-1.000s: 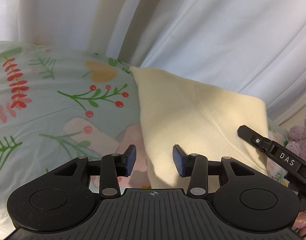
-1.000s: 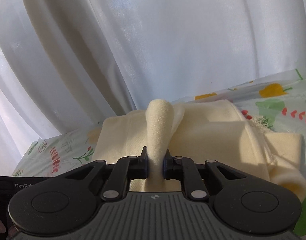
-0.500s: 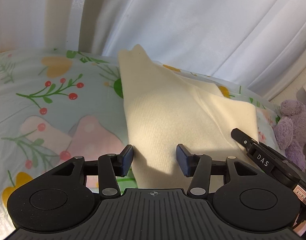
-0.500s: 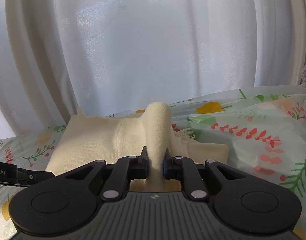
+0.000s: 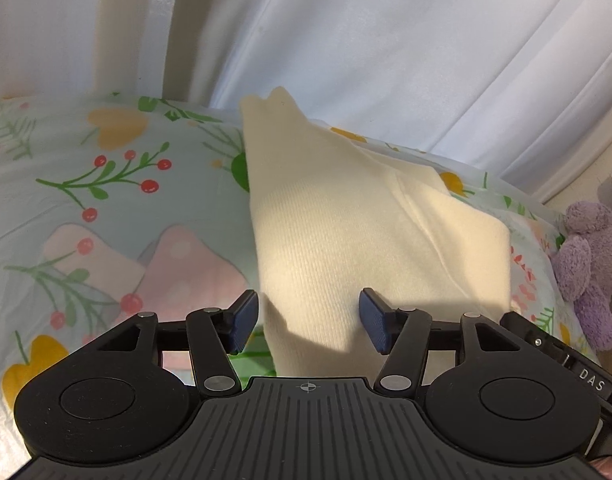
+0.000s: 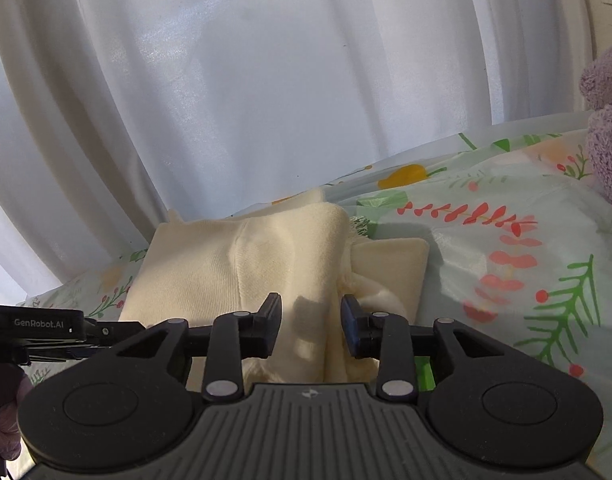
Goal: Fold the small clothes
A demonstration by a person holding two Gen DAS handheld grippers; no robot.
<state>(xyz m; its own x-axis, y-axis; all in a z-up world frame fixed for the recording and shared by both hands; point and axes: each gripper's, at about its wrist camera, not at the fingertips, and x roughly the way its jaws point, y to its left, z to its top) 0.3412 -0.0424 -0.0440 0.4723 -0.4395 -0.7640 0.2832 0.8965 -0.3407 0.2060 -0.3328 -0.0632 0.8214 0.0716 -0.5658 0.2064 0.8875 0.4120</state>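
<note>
On the bed, a cream-colored piece of clothing (image 5: 358, 232) lies folded on a flowered sheet (image 5: 106, 208). The sheet is pale green with red berries, yellow hearts and pink mushroom shapes on it. Behind the bed hangs a white curtain (image 5: 386, 60) with soft folds. The left gripper (image 5: 308, 322) is let go, with its two blue pads spread wide apart. The near edge of the clothing sits between the pads, but neither pad is pinching it. Sunlight falls on the near part of the cloth and makes it look warm and bright. In the right wrist view, the right gripper (image 6: 311, 326) is also spread apart and grips nothing. The clothing (image 6: 242, 264) lies just in front of its fingers, and a rounded fold of the cloth runs down between them. A smaller flat part of the cloth sticks out on the right side, and there is a bit of frayed edge near it. A fuzzy purple stuffed toy (image 5: 590, 264) sits on the far right side of the bed, well apart from the clothing. The black body of the other tool (image 6: 38, 330) shows at the left edge of the right wrist view.
</note>
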